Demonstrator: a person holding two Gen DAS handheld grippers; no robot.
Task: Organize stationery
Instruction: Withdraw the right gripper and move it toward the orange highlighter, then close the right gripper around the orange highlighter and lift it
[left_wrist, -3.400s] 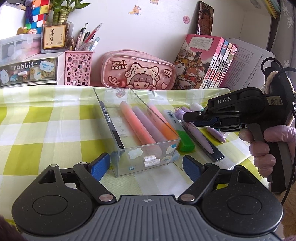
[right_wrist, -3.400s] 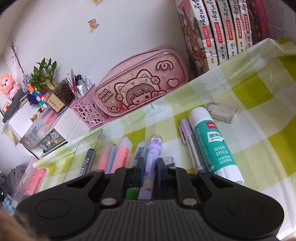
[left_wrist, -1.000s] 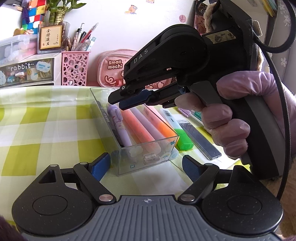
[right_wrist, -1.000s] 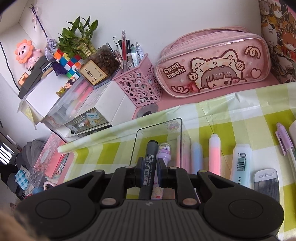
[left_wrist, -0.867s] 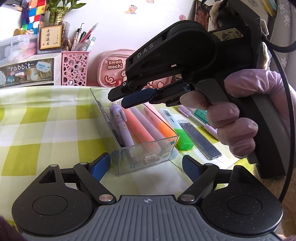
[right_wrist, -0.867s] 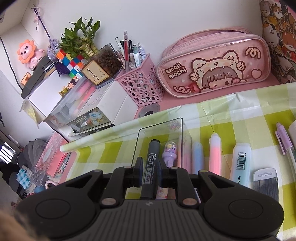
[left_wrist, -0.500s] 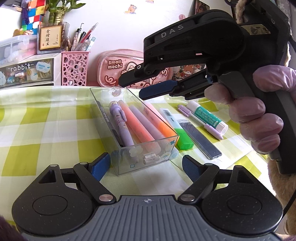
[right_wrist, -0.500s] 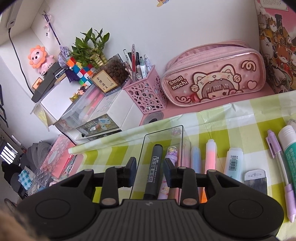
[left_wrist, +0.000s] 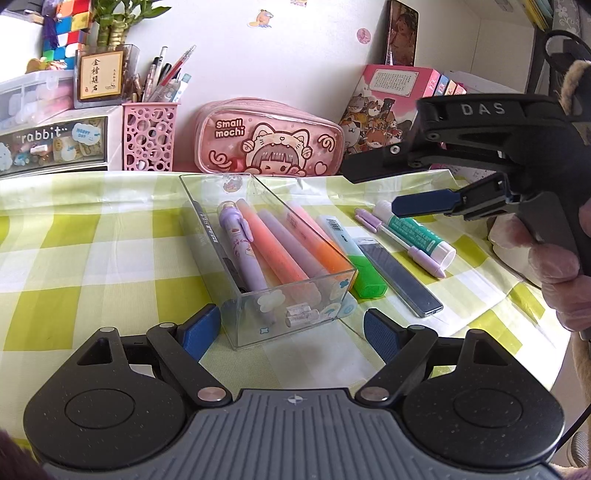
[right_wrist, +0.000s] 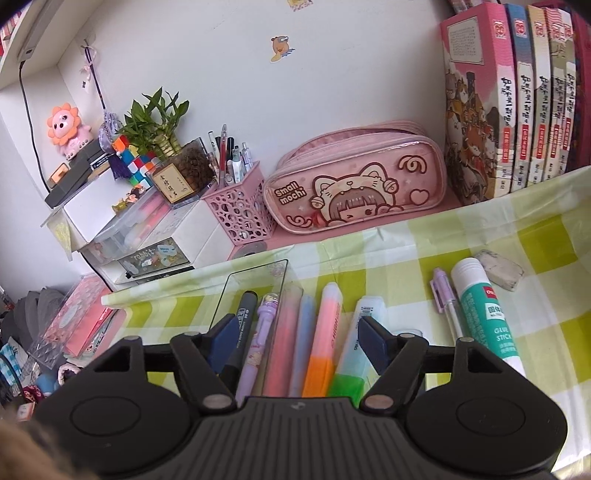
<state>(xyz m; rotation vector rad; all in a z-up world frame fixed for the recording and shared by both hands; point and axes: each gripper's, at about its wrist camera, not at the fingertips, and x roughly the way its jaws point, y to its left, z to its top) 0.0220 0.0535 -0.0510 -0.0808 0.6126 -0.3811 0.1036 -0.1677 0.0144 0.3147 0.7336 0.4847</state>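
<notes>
The right gripper (right_wrist: 293, 334) hangs above the table, jaws opening, with nothing between them. The left gripper (left_wrist: 291, 328) is spread around the near end of the clear box (left_wrist: 295, 314); contact is unclear. A purple pen (left_wrist: 242, 251) lies inside, among highlighters (left_wrist: 280, 247).

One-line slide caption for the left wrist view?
Right tool opening, empty, above the table; purple pen lies in the clear box among highlighters.

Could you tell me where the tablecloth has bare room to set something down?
Left of the clear box, the tablecloth is bare. It is crowded right of the box: green highlighter, grey case, purple pen, glue stick.
</notes>
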